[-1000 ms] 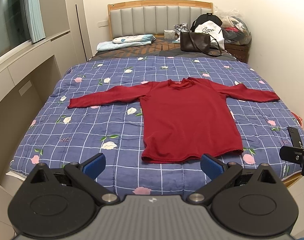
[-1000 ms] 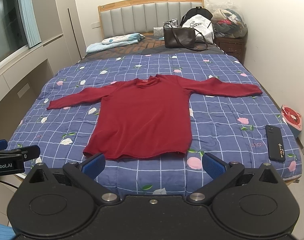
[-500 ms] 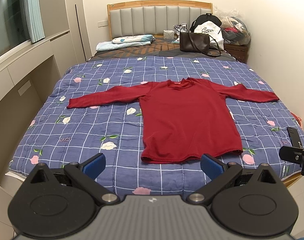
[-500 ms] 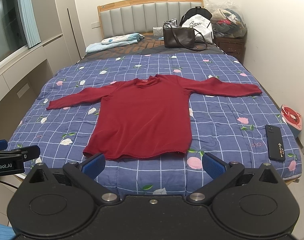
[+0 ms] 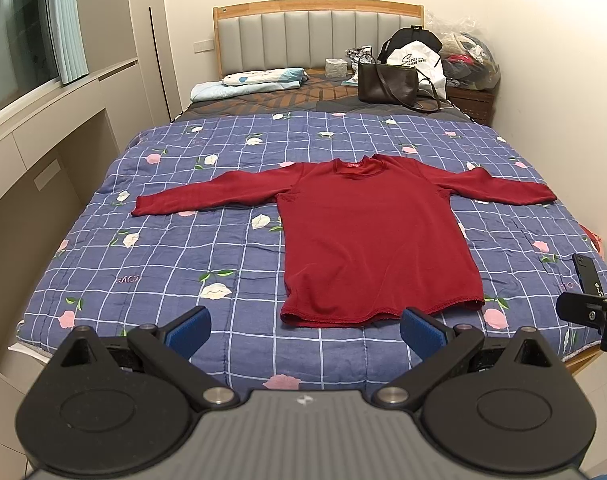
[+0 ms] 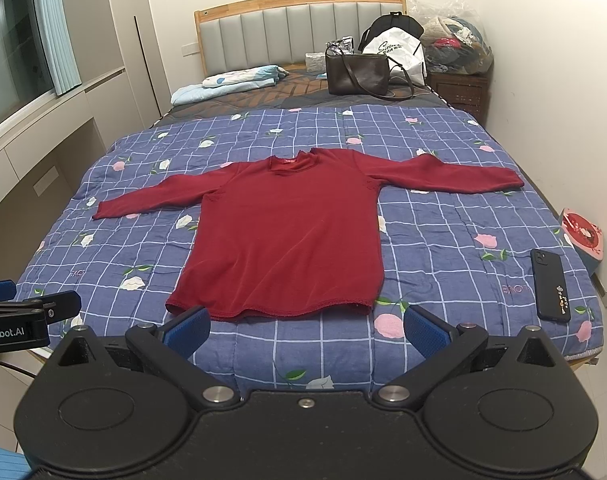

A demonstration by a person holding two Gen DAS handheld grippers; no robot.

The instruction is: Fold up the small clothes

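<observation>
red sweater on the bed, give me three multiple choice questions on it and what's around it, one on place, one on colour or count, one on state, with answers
1. Where does the black phone lie?
A. on the quilt near the bed's right edge
B. on the sweater's chest
C. against the headboard

2. What colour are the pads on both claws?
A. red
B. blue
C. white

3. How does the red sweater lie?
A. folded in half
B. bunched in a heap
C. flat, both sleeves spread out

Answers:
1 A: the black phone rests on the checked quilt, apart from the sweater, by the right edge.
2 B: the pads on the open left claw are blue, as are those on the open right claw.
3 C: the red sweater lies flat, neck toward the headboard, sleeves out to either side, no fold made yet.
</observation>
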